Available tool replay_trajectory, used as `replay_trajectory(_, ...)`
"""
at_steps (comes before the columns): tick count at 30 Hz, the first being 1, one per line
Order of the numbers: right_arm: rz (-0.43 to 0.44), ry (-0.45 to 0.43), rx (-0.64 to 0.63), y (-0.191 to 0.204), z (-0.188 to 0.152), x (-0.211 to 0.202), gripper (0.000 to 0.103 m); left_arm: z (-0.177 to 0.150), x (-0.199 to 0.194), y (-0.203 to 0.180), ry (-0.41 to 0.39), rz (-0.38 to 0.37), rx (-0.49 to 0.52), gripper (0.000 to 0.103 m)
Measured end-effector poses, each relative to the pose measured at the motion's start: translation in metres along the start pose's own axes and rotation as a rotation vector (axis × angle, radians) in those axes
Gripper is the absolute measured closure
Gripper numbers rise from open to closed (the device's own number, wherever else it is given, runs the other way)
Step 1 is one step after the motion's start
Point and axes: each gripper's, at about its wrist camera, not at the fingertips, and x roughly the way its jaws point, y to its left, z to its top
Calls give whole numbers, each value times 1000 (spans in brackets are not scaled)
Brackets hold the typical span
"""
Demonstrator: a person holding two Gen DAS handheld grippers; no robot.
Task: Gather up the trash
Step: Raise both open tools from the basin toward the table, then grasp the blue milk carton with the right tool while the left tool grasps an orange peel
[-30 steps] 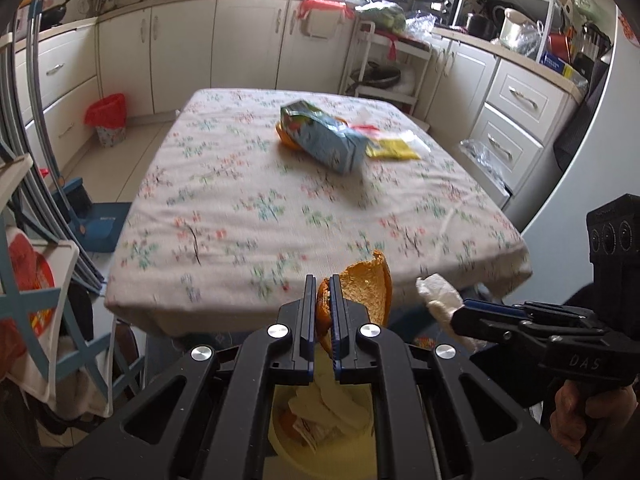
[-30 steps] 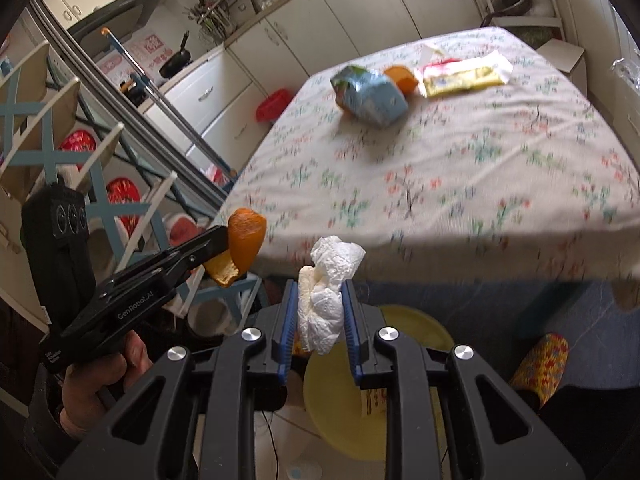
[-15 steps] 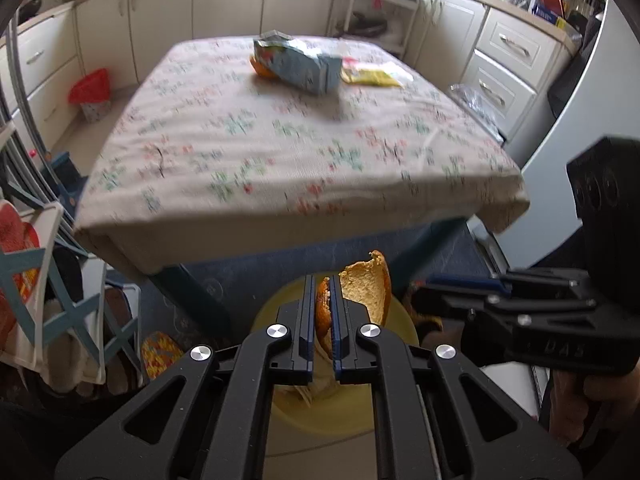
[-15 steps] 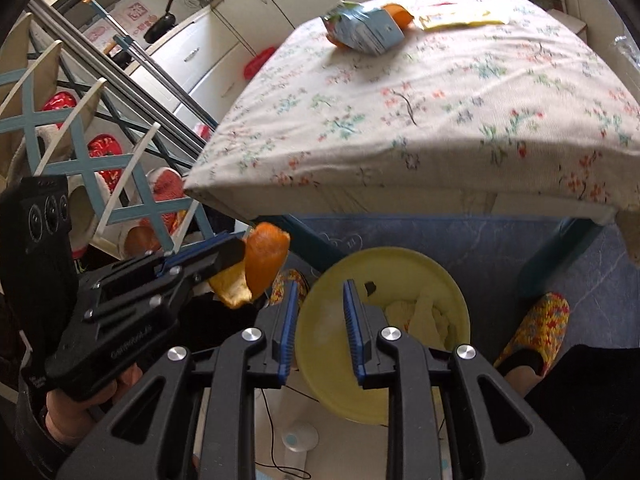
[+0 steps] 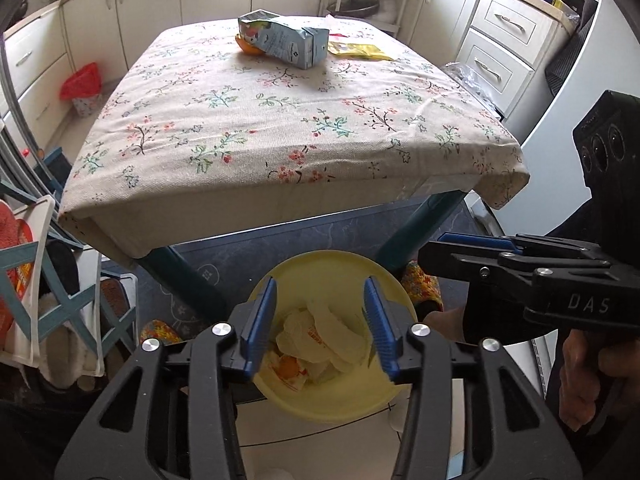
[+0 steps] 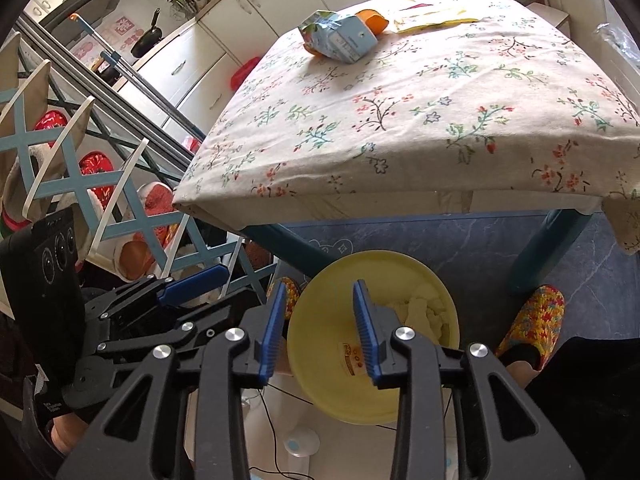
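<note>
Claws [image 5: 320, 320] [image 6: 320, 328] both opening, empty, above yellow bin [image 5: 340, 400] of trash.

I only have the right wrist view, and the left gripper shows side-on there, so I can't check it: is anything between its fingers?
Observer: No. In the left wrist view the left gripper has nothing between its pads, and its jaws are opening.
Operator: What lies in the yellow bin besides the white tissue?
Observer: A piece of orange peel, among crumpled wrappers.
Operator: Where is that gripper aimed?
Observer: Down at the bin: the bin's mouth shows between its two fingers.
</note>
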Motion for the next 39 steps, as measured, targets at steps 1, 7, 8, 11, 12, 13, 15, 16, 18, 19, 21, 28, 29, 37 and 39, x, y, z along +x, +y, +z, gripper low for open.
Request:
replay_trajectory(1,-1,-1,0,0,0,0,67,0,0,0,-3,3,1,58)
replay_trajectory(7,-4,-10,3,0,0,-2,65,2,-7,-2,-39,24,8,47)
replay_trajectory(8,-4,-11,3,-1,0,-3,65,2,-8,-2,-47,28,8,45)
replay_trajectory(11,-6,-13,3,0,0,-3,63,4,-14,-1,-79,47,0,37)
replay_trajectory(12,-6,-14,3,0,0,-3,63,5,-15,0,-86,51,-3,35)
replay_trajectory(13,-6,-17,2,0,0,-3,62,6,-17,1,-96,55,-9,34)
replay_trajectory(15,-8,-20,1,0,0,-4,62,7,-20,5,-114,61,-27,32)
replay_trajectory(16,-8,-21,-1,0,0,-4,62,8,-21,6,-122,64,-35,32)
replay_trajectory(18,-11,-24,-7,1,0,-5,62,9,-23,9,-134,69,-49,31)
replay_trajectory(19,-13,-26,-12,2,1,-5,62,9,-25,11,-141,70,-58,31)
replay_trajectory(21,-23,-33,-25,4,1,-6,61,10,-27,14,-156,73,-75,31)
replay_trajectory(28,-40,-82,-79,15,14,-14,50,21,-40,31,-202,48,-158,27)
replay_trajectory(29,-39,-91,-82,15,18,-16,48,24,-42,32,-211,47,-162,26)
replay_trajectory(37,-81,-154,-156,22,74,-26,42,81,-56,54,-280,81,-140,20)
replay_trajectory(39,-102,-177,-188,24,96,-27,38,99,-59,62,-301,95,-134,17)
